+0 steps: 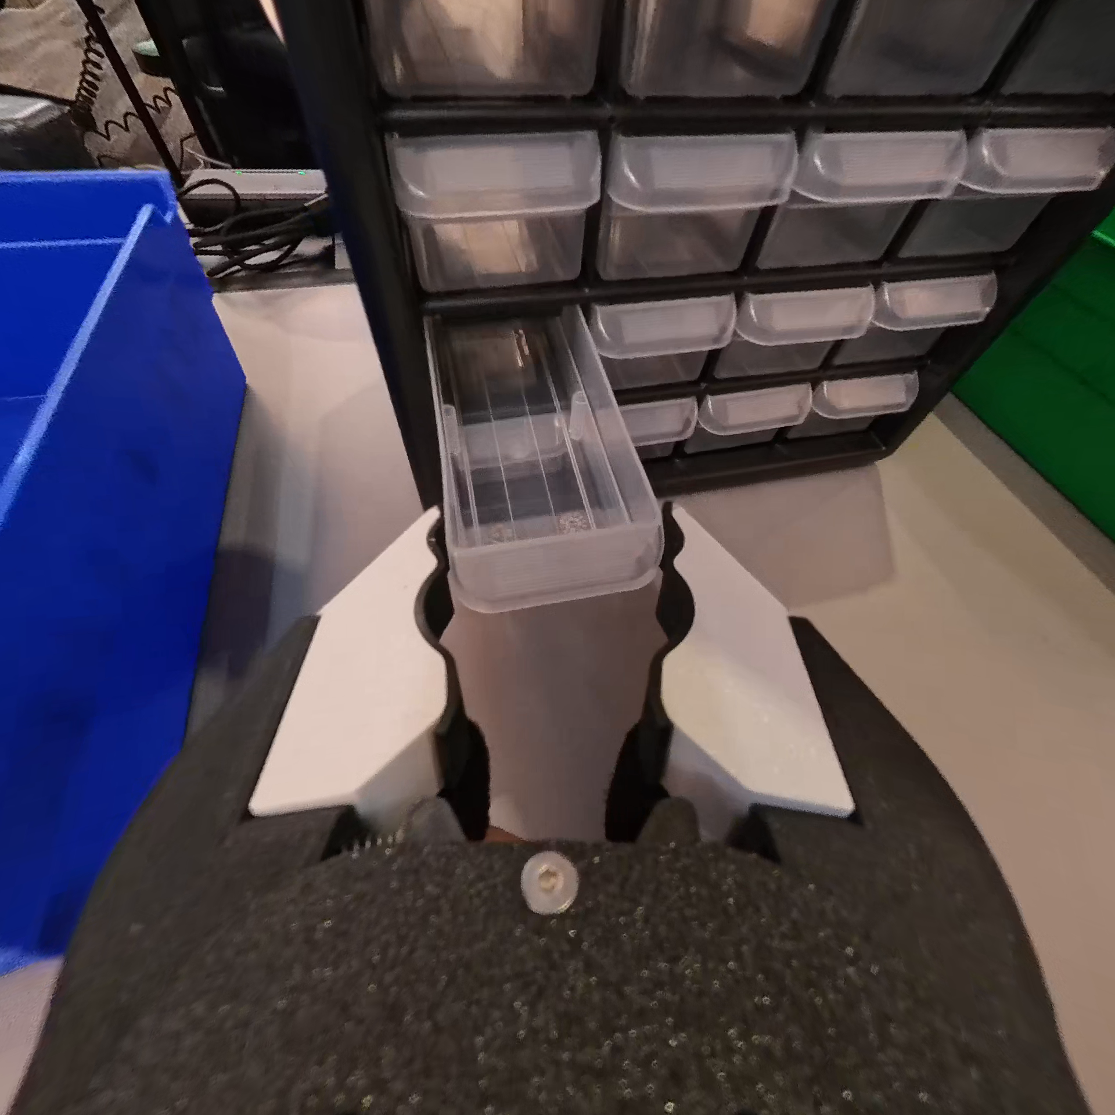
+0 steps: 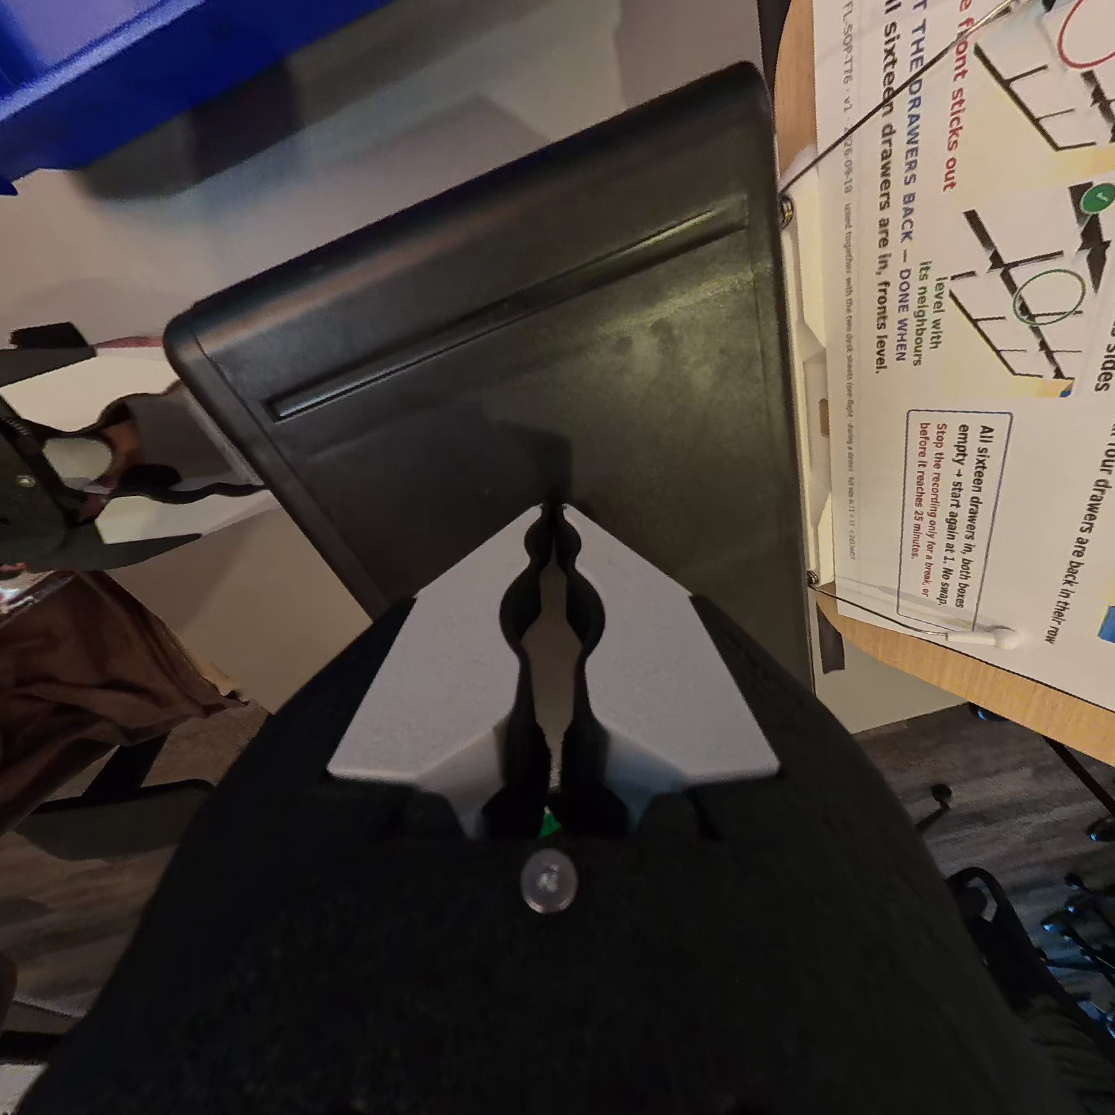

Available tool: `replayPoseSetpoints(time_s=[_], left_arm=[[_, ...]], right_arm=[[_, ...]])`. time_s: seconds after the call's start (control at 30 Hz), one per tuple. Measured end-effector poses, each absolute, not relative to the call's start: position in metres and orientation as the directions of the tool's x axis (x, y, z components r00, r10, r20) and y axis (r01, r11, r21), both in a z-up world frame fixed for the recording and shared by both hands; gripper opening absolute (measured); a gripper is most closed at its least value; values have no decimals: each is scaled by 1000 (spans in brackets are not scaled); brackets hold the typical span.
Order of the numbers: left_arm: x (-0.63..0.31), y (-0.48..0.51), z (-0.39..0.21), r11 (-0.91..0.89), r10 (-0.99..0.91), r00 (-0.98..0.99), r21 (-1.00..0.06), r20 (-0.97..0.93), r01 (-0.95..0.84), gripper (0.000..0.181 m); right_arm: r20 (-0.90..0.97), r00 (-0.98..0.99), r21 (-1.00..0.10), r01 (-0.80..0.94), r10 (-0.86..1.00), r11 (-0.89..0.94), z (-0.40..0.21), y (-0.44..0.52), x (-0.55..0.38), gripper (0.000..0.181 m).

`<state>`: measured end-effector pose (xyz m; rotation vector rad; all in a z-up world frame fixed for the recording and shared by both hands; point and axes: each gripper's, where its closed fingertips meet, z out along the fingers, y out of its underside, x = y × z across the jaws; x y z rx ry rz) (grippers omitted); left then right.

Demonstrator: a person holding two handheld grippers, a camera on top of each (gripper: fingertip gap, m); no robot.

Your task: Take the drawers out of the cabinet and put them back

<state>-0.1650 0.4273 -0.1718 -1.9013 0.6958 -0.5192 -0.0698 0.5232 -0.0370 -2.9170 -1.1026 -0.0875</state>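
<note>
A black cabinet (image 1: pixel 356 199) with several clear plastic drawers stands on a pale table (image 1: pixel 905 633). The leftmost drawer (image 1: pixel 543 476) of the third row is pulled far out, with its back end still in its slot. My left gripper (image 1: pixel 552 537) has one finger on each side of that drawer's front end and is shut on it. In the right wrist view my right gripper (image 2: pixel 552 513) is shut and empty, its tips pressed against a flat black outer panel of the cabinet (image 2: pixel 543 314). The left gripper (image 2: pixel 72 489) and a hand show at that view's left edge.
A blue bin (image 1: pixel 90 482) stands close to the left of the cabinet and shows in the right wrist view (image 2: pixel 120 60) too. A green bin (image 1: pixel 1062 362) stands to the right. Cables (image 1: pixel 253 241) lie behind. A printed sheet on a wooden board (image 2: pixel 965 362) is beside the cabinet.
</note>
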Motion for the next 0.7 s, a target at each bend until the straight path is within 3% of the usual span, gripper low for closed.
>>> replayPoseSetpoints(time_s=[0.2, 0.7], left_arm=[[-186, 393, -183, -336, -676, 736, -903, 34, -267, 67], [-188, 388, -170, -382, -650, 756, -893, 77, -238, 67]], right_arm=[[99, 730, 50, 675, 677, -736, -37, 523, -70, 0], [127, 720, 30, 684, 682, -729, -37, 524, -70, 0]])
